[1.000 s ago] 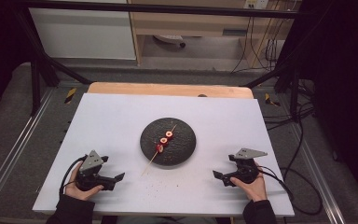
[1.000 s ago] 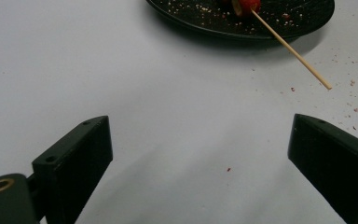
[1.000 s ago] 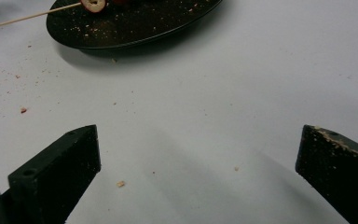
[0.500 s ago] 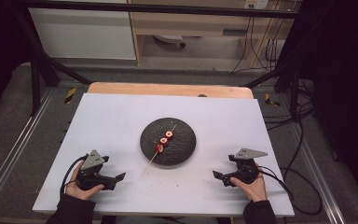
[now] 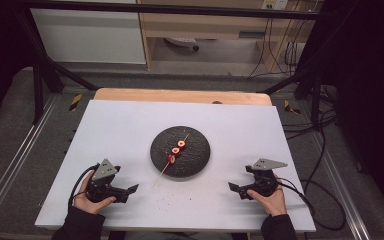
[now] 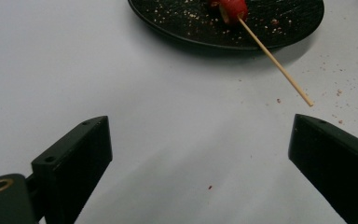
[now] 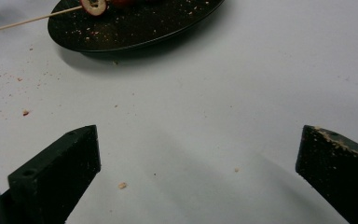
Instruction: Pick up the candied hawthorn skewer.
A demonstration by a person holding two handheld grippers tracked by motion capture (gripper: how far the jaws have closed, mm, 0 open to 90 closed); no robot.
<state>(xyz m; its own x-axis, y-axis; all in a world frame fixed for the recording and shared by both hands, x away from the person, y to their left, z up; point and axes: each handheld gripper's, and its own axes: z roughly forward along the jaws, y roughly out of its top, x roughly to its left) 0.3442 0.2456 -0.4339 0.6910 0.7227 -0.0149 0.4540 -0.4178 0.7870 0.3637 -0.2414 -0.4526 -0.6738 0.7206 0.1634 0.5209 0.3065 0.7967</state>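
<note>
White tabletop point(image 5: 130, 130) carries a dark round plate point(image 5: 196, 155) in its middle; a skewer point(image 5: 172, 156) with red pieces lies on it, the stick passing over the near rim. Left gripper point(image 5: 130, 190) and right gripper point(image 5: 234, 187) rest near the front edge. Left gripper view: jaws wide apart, holding nothing, skewer tip just ahead. Right gripper view: jaws wide apart, holding nothing, crumbs point(image 7: 121, 185) on the tabletop between them.

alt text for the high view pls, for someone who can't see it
A dark round plate sits mid-table on a white table, holding a wooden skewer threaded with three red fruit pieces; its bare end overhangs the plate's near-left rim. A person's hands rest the left gripper and right gripper near the front edge, both open and empty.
</note>
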